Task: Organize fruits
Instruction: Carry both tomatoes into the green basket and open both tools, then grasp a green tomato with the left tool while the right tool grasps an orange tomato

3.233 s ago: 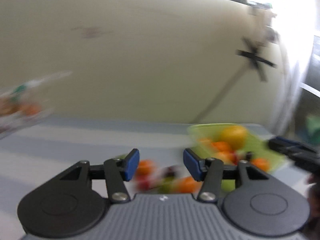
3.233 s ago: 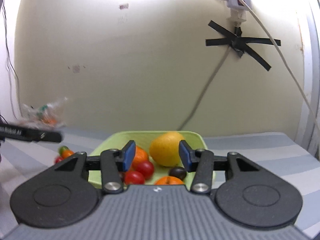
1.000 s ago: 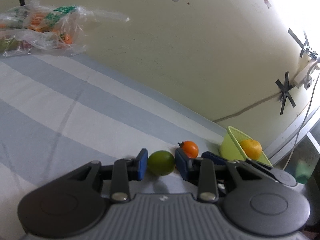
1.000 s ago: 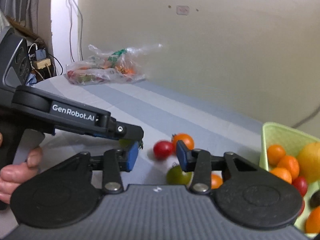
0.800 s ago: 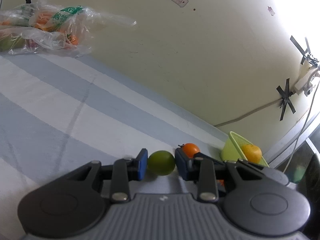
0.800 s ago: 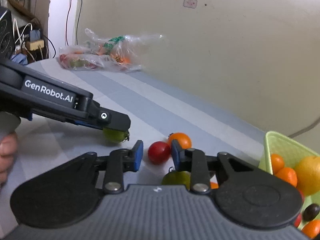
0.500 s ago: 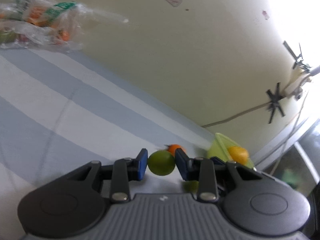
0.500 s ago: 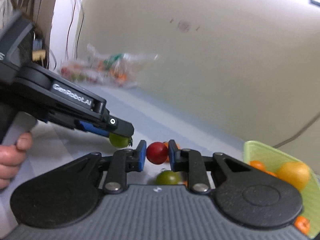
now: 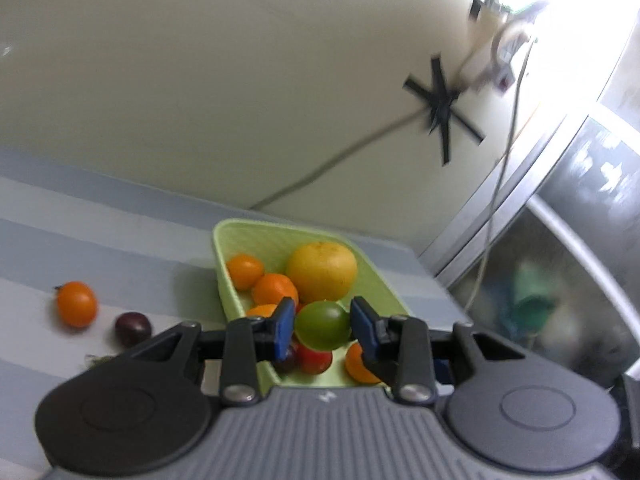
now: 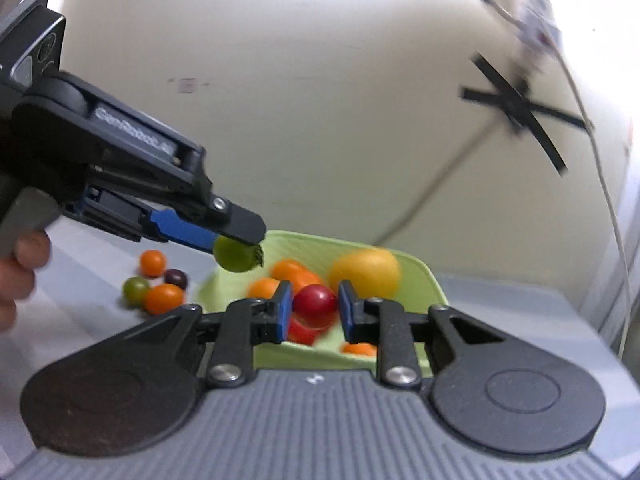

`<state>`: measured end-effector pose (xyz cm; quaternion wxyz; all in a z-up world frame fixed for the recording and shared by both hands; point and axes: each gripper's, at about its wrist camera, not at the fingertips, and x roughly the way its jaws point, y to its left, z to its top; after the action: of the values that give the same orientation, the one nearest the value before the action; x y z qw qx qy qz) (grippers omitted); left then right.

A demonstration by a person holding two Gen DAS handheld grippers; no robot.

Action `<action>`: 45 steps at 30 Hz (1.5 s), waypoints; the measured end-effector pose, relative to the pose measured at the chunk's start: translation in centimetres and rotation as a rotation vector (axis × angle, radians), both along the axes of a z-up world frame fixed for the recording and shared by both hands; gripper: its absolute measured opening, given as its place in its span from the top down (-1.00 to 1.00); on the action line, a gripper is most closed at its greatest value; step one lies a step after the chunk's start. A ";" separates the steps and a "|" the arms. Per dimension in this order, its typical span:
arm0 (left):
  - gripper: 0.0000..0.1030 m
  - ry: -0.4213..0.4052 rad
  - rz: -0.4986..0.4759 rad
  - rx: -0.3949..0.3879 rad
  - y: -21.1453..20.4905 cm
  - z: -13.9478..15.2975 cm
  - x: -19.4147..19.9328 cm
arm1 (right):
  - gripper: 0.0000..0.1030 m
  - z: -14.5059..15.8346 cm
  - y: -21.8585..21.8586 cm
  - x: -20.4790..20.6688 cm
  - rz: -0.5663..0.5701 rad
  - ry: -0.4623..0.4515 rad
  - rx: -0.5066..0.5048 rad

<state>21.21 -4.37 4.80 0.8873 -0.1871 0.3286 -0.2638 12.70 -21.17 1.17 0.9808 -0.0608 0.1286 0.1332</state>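
Green tomato [image 9: 322, 325] was clamped in left gripper [image 9: 323, 328] above green basket [image 9: 256, 236]; right gripper [image 10: 312, 312] pinched red tomato [image 10: 314, 300] w/ both over basket's fruit.

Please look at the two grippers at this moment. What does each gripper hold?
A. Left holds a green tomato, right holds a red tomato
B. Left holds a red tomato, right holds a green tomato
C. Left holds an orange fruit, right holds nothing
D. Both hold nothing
A: the left gripper has its blue pads closed on the green tomato, and the right gripper is closed on the red tomato, both above the green basket.
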 end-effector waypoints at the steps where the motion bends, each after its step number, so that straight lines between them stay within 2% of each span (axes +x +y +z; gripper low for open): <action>1: 0.33 0.009 0.001 0.019 -0.6 -0.2 0.1 | 0.30 -0.3 -0.6 0.1 -0.011 0.004 0.030; 2: 0.31 0.014 0.008 0.036 -1.0 -0.3 0.1 | 0.13 -0.5 -1.1 0.2 -0.015 0.008 0.061; 8: 0.31 0.013 0.076 0.040 0.7 0.2 -1.1 | 0.12 0.1 -3.0 0.2 -0.019 -0.009 0.162; 12: 0.31 -0.023 0.131 0.049 3.7 1.1 -3.0 | 0.12 1.1 -5.7 0.0 -0.035 -0.014 0.306; 16: 0.31 -0.022 0.196 0.091 8.0 1.6 -4.7 | 0.12 4.0 -8.5 0.5 -0.005 0.067 0.515; 17: 0.31 -0.025 0.216 0.105 9.1 1.7 -5.1 | 0.12 5.0 -8.6 0.3 0.014 0.076 0.530; 20: 0.31 -0.027 0.275 0.141 12.3 2.1 -6.3 | 0.12 11.2 -8.1 1.0 0.106 0.074 0.490; 22: 0.31 -0.021 0.310 0.157 14.1 2.0 -7.1 | 0.13 17.3 -6.4 1.3 0.167 0.038 0.368; 25: 0.30 -0.018 0.344 0.165 15.9 1.6 -8.2 | 0.13 25.1 -2.9 0.2 0.207 -0.093 0.154; 27: 0.27 -0.014 0.346 0.154 16.6 0.9 -8.9 | 0.13 27.5 -0.8 -1.1 0.248 -0.189 0.070; 28: 0.26 -0.005 0.344 0.143 16.6 0.4 -8.9 | 0.13 27.6 0.2 -1.3 0.261 -0.201 0.049; 30: 0.26 0.012 0.333 0.122 16.0 -0.5 -8.6 | 0.14 26.0 1.7 -0.4 0.304 -0.133 0.066; 32: 0.26 0.007 0.300 0.142 14.7 -1.2 -8.2 | 0.21 21.9 3.4 0.7 0.326 -0.016 0.070; 35: 0.23 -0.024 0.227 0.230 12.7 -1.6 -7.7 | 0.26 13.8 6.6 1.2 0.381 0.110 -0.071; 37: 0.22 -0.018 0.191 0.221 12.1 -1.7 -6.9 | 0.27 9.3 8.3 1.1 0.400 0.180 -0.163; 39: 0.12 0.012 0.163 0.161 12.0 -2.0 -5.8 | 0.27 6.9 9.7 1.3 0.431 0.215 -0.242; 40: 0.11 0.029 0.152 0.127 12.0 -2.2 -5.2 | 0.27 6.0 10.5 1.1 0.449 0.205 -0.297; 43: 0.09 0.070 0.131 0.048 11.6 -2.6 -3.9 | 0.26 5.1 12.4 1.4 0.489 0.199 -0.391; 45: 0.05 0.082 0.126 0.035 11.3 -3.0 -3.2 | 0.26 4.4 13.2 1.9 0.511 0.210 -0.443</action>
<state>17.97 6.92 1.80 0.8911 -0.2027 0.3569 -0.1936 14.60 -8.00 5.56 0.8602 -0.2884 0.2350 0.3488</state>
